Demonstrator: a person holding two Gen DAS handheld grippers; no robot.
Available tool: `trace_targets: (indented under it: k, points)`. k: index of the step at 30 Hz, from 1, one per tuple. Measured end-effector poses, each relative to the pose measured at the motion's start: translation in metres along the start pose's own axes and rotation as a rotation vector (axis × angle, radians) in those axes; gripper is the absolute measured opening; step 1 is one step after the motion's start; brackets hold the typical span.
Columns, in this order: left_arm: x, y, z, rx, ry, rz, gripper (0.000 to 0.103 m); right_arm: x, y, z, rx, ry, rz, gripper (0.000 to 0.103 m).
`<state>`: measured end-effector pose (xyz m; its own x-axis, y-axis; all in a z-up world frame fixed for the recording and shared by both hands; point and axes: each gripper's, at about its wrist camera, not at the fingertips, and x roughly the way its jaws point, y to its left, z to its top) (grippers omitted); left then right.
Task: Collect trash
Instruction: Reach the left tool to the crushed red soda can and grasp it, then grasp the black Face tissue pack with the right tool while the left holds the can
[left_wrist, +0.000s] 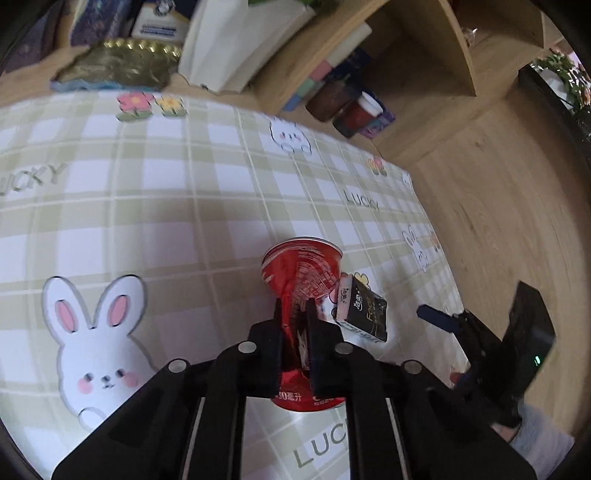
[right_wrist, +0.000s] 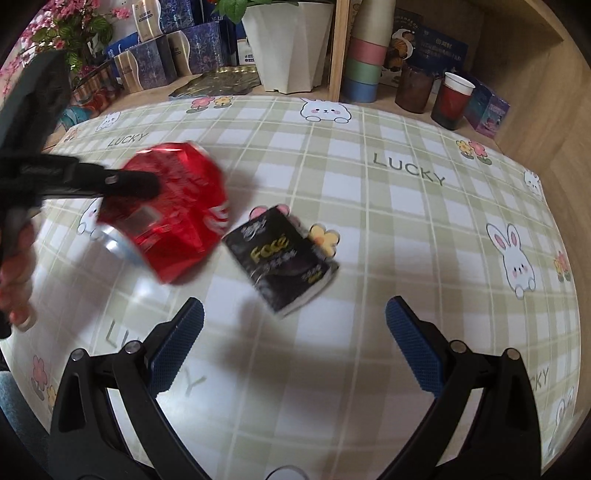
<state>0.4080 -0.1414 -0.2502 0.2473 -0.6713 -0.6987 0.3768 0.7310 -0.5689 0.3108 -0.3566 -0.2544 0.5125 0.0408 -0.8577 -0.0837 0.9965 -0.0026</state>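
Crushed red soda can (left_wrist: 301, 280) is pinched in my left gripper (left_wrist: 294, 308) fingers above the counter (right_wrist: 369, 206), while the black tissue pack (right_wrist: 282, 258) awaits my spread right gripper (right_wrist: 295, 325).

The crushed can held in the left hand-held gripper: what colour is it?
Red, with white lettering; the crushed can shows best in the right wrist view.

A crushed red can (right_wrist: 173, 210) hangs tilted above the table. A black tissue pack (right_wrist: 282, 258) lies flat just beside it.
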Motion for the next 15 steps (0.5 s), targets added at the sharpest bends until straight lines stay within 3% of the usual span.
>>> trace_targets:
  k: [7,11,13,15]
  points:
    - [-0.053,0.002,-0.004,0.037,-0.113,0.091,0.008,0.023,0.011,0.022,-0.132,0.028,0.04,0.097]
    - [-0.077,0.003,-0.009,0.071,-0.147,0.166,0.008,0.039,0.015,0.031,-0.145,0.064,0.048,0.097]
    - [-0.089,0.007,-0.013,0.068,-0.159,0.194,0.008,0.048,0.015,0.031,-0.137,0.099,0.046,0.093]
    - [-0.099,0.009,-0.018,0.06,-0.17,0.207,0.008,0.045,0.009,0.03,-0.093,0.098,0.086,0.077]
